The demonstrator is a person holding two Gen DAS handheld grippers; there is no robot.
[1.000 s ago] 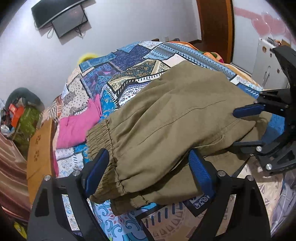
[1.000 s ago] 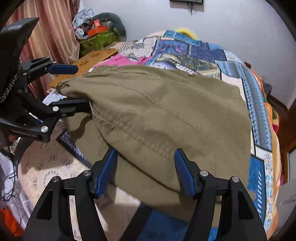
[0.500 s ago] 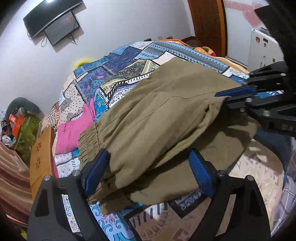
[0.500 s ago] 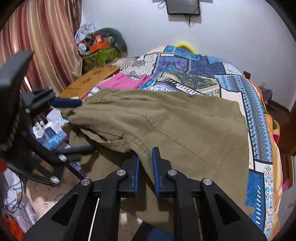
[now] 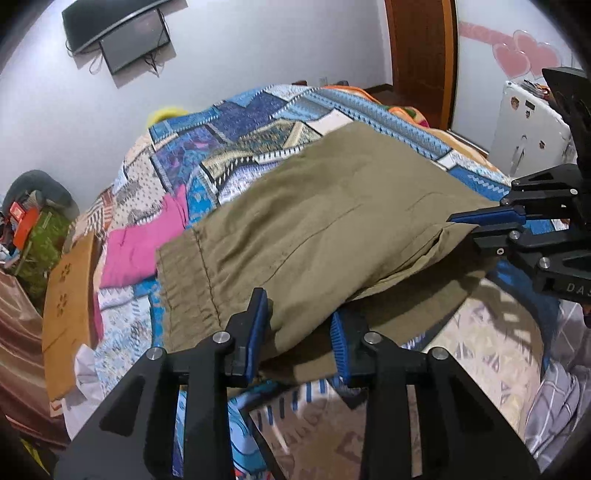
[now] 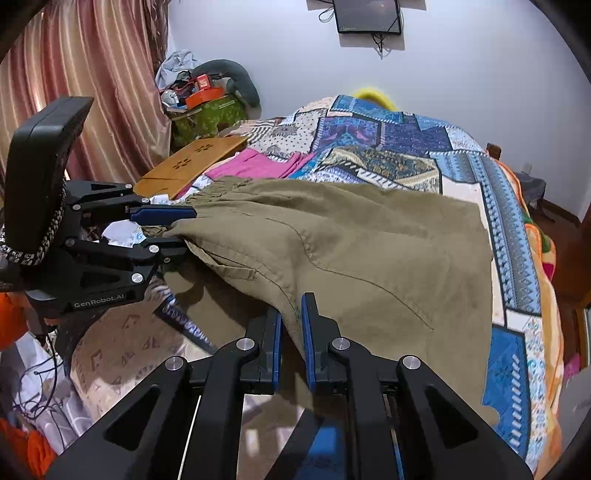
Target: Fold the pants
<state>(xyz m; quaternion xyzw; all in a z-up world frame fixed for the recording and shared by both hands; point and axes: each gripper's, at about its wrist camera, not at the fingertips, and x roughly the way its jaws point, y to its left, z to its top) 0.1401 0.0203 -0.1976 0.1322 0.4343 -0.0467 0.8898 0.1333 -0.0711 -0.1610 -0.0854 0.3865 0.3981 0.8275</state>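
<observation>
**Two grippers taking the near edge of the pants**

Both tools are working along the near edge of the olive pants (image 5: pixel 332 221), which are lying across the patchwork bedspread (image 5: pixel 240 133), so that the cloth can be lifted evenly and, likely, carried over into a fold. The right gripper (image 6: pixel 291 332) is pinching the near hem, its jaws nearly together with a ridge of fabric clamped between them. The left gripper (image 5: pixel 299 332) is at the pants' elastic waistband end; its jaws are closing, with cloth bunching between them, though the grip is probably not yet firm. Beyond the waistband a pink garment (image 5: pixel 140 247) is lying flat, and next to it a wooden board (image 5: pixel 70 295). Farther past the pants, a wall screen (image 6: pixel 367 16) is hanging.
</observation>
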